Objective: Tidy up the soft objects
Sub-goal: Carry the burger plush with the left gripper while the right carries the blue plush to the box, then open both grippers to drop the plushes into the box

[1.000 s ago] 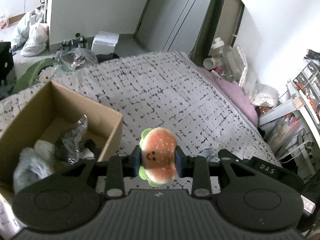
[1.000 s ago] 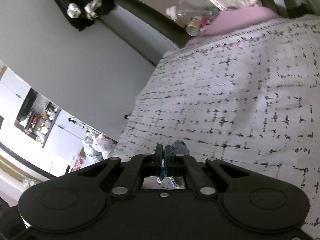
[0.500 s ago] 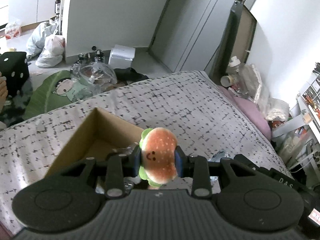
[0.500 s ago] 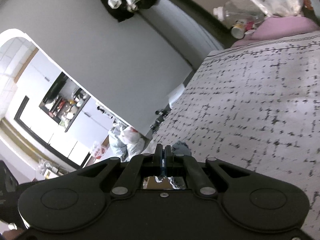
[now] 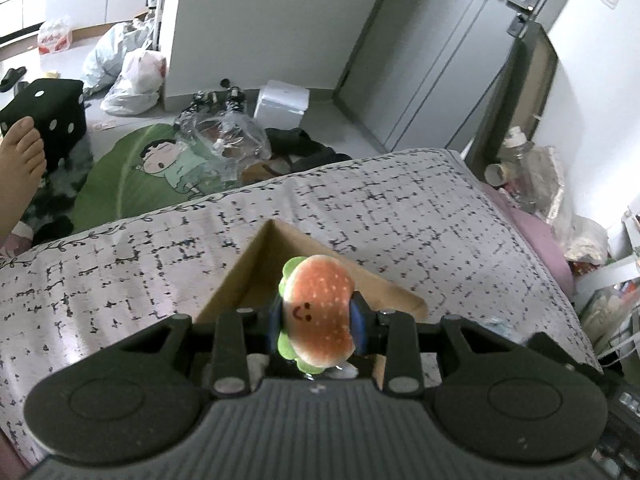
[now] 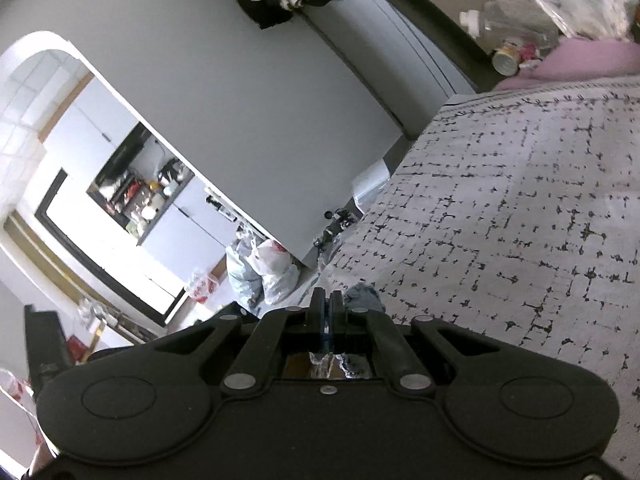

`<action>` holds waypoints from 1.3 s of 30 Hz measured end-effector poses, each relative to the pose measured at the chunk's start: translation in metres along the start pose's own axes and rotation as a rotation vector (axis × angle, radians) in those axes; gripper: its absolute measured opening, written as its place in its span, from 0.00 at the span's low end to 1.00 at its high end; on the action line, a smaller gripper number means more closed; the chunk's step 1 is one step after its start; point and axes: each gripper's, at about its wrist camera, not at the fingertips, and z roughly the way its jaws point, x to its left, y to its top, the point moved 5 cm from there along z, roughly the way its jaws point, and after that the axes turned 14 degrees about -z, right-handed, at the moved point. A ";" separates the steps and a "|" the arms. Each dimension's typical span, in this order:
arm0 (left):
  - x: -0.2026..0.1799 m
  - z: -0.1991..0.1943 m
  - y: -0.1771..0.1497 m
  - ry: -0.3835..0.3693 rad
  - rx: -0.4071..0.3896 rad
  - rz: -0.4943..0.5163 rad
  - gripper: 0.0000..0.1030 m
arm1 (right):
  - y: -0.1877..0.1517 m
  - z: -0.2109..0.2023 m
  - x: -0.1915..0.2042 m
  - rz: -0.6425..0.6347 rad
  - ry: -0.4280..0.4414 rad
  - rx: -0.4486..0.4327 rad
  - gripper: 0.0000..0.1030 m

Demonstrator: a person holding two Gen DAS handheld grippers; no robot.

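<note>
My left gripper is shut on a plush hamburger with an orange bun, green lettuce and a smiley face. It holds the toy above the open cardboard box that sits on the patterned bedspread. The box contents are mostly hidden behind the gripper. My right gripper is shut, its jaws pressed together with a thin clear plastic strip hanging beneath them. A small grey-blue soft thing lies on the bedspread just beyond its fingertips.
A pink pillow and bottles lie at the bed's far right. On the floor beyond the bed are a green cartoon cushion, clear plastic wrap, a white box, bags and a black dice stool. A bare foot shows at left.
My left gripper has moved left with the hamburger, from beside the box to over its far corner. My right gripper has tilted upward, showing more wall and doorway.
</note>
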 end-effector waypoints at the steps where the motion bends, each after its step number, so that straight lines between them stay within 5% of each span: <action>1: 0.003 0.002 0.001 0.005 0.001 -0.003 0.33 | 0.000 0.000 0.004 -0.009 0.001 0.001 0.01; 22: 0.035 0.015 0.014 -0.010 0.032 -0.075 0.51 | 0.001 0.043 0.057 -0.125 -0.020 0.061 0.02; 28: 0.036 0.008 0.010 0.009 0.051 -0.078 0.66 | -0.002 0.043 0.057 -0.082 -0.060 0.089 0.25; 32: 0.033 -0.003 0.008 0.005 0.085 -0.079 0.78 | 0.001 0.027 0.060 -0.076 -0.071 0.076 0.29; 39: 0.024 -0.033 0.003 0.000 0.097 -0.035 0.83 | 0.004 -0.002 0.064 -0.053 -0.108 0.085 0.44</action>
